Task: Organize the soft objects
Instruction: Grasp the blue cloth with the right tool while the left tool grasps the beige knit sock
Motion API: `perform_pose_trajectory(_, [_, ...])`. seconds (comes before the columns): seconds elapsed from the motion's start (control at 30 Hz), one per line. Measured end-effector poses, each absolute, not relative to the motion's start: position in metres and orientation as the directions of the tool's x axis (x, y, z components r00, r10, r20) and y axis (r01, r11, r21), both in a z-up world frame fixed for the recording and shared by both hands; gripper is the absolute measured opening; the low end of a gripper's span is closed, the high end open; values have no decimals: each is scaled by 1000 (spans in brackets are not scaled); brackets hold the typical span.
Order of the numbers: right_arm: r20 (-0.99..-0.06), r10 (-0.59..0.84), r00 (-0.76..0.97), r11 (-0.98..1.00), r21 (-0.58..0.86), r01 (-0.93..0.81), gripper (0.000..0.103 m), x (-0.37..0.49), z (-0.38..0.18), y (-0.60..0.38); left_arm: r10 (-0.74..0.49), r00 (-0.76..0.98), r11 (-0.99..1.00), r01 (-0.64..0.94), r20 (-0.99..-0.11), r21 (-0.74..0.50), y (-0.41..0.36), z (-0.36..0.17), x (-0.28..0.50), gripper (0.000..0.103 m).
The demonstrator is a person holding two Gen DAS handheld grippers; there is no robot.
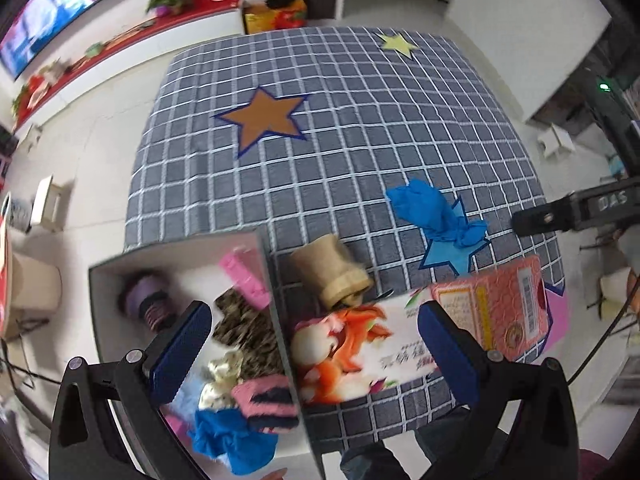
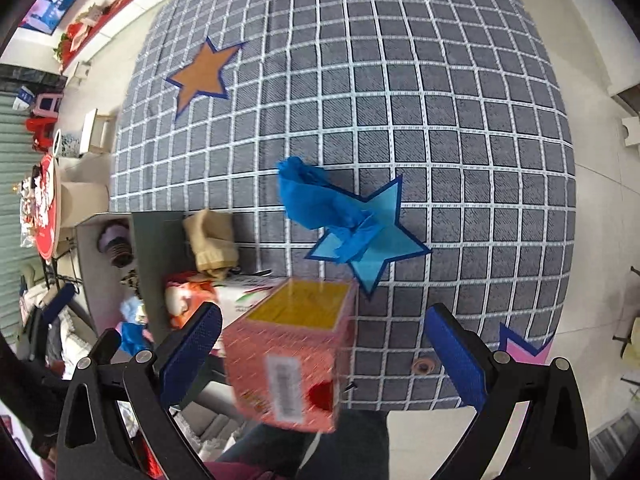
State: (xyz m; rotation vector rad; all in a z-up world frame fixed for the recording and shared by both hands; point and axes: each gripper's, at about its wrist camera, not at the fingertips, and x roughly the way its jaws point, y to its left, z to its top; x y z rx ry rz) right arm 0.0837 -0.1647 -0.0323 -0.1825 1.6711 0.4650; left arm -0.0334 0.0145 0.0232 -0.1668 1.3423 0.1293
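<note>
Both tongs hang wide apart and empty over a grey checked cloth-covered table (image 2: 400, 120). In the left wrist view the left tongs (image 1: 314, 350) frame an open grey cardboard box (image 1: 276, 300) at lower left, already holding a leopard-print cloth (image 1: 244, 332), a pink-and-navy striped sock (image 1: 266, 400) and a crumpled blue cloth (image 1: 228, 436). A beige knitted sock (image 1: 330, 272) lies just beside the box's wall. In the right wrist view the right tongs (image 2: 324, 354) face a pink carton (image 2: 288, 360) (blurred). A knotted blue cloth bundle (image 2: 324, 204) rests on a light-blue star patch (image 2: 380, 240) at centre.
</note>
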Motion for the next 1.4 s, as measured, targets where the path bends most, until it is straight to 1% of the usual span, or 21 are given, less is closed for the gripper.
perform_pose_trajectory(0.17, [-969,87,-231,880,184,-438,102,108,-75,-155,-66,151,978,-184,-986,-94,-1,8,-1,103])
perform_pose_trajectory(0.27, [-964,54,-259,855,179,-487,102,121,-101,-141,-66,94,980,-182,-993,-82,-9,-12,17,103])
perform_pose_trajectory(0.4, [-962,40,-272,805,192,-562,102,132,-133,-121,-78,5,975,-206,-997,-77,-14,-44,33,103])
perform_pose_trajectory(0.5, [-968,-15,-252,758,153,-634,102,136,-157,-111,-107,-48,966,-242,-993,-92,-12,-65,43,103])
perform_pose_trajectory(0.7, [-980,-89,-179,728,59,-684,102,137,-181,-113,-144,-157,949,-303,-977,-91,-13,-110,59,103])
perform_pose_trajectory(1.0, [-988,-65,-139,724,49,-688,102,139,-188,-134,-188,-293,913,-404,-937,-57,-7,-162,63,103])
perform_pose_trajectory(1.13, [-992,-82,-99,727,8,-687,102,157,-187,-145,-221,-291,896,-438,-931,-76,-10,-176,65,103])
perform_pose_trajectory(1.27, [-993,-112,-35,738,-60,-672,102,170,-177,-164,-218,-244,897,-433,-945,-95,-24,-179,79,103])
perform_pose_trajectory(1.4, [-989,-148,-6,774,-112,-623,102,198,-174,-196,-278,-126,897,-389,-952,-210,-43,-163,107,103])
